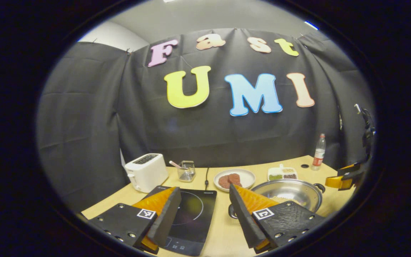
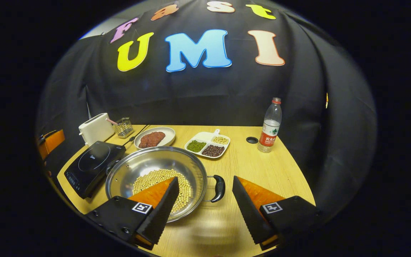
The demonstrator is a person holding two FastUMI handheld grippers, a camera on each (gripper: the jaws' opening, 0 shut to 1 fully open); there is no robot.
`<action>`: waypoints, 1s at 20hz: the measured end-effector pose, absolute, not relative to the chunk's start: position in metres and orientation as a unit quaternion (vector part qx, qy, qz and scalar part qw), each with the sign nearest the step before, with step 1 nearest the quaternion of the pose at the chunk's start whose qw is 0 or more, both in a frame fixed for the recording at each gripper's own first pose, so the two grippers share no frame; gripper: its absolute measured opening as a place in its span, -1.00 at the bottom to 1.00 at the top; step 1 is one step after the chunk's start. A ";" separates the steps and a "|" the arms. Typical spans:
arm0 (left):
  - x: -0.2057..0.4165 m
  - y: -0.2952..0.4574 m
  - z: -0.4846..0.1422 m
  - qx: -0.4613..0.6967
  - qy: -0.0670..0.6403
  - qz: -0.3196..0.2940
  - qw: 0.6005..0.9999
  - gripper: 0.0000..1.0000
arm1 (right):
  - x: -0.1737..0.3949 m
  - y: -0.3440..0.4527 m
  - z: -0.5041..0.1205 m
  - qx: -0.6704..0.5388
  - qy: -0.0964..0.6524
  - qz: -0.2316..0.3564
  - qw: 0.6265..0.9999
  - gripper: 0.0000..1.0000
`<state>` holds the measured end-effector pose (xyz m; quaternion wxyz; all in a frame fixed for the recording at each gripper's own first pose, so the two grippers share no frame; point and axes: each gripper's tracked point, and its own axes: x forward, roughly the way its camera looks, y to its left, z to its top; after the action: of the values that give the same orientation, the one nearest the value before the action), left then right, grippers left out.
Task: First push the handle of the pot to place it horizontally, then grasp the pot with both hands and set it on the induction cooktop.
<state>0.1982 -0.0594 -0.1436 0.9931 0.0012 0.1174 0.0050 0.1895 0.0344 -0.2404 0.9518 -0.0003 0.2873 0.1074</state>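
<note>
While the pot (image 2: pixel 155 175) sits on the wooden table (image 2: pixel 262 167) just to the right of the cooktop (image 2: pixel 91 160), its steel bowl holding a layer of pale beans, the right gripper (image 2: pixel 203 207) hangs above the pot's near right edge with its fingers spread wide and nothing between them. The black side handle (image 2: pixel 219 188) lies straight ahead in the gap between those fingers, just beyond their tips, sticking out from the pot's right rim with its grip running roughly front to back in the right gripper view. That puts the right hand much the nearer to this handle, and I judge a short reach forward and down would meet it. The left gripper (image 1: pixel 205 210), also wide open and empty, hovers over the strip of table between cooktop and pot, with the cooktop (image 1: pixel 191 214) under its left finger and the pot (image 1: pixel 287 191) behind its right finger. A dark knob-like part that may be the pot's other handle (image 1: pixel 232 211) peeks beside that finger. The pot's line from handle to handle seems to run across the table already, though I cannot say how level it is.
</note>
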 end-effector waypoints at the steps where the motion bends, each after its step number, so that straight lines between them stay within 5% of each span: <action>1: 0.204 -0.065 -0.150 -0.002 0.124 -0.010 0.992 0.66 | 0.190 0.034 -0.240 0.002 0.287 0.099 0.953 0.86; 20: 0.278 -0.126 -0.288 -0.042 0.270 -0.111 0.956 0.67 | 0.219 0.027 -0.283 -0.010 0.321 0.058 0.945 0.86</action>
<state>0.2779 -0.1257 -0.2877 0.9556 -0.0423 0.2698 -0.1106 0.2193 0.0269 -0.2834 0.9453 -0.0102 0.3209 0.0581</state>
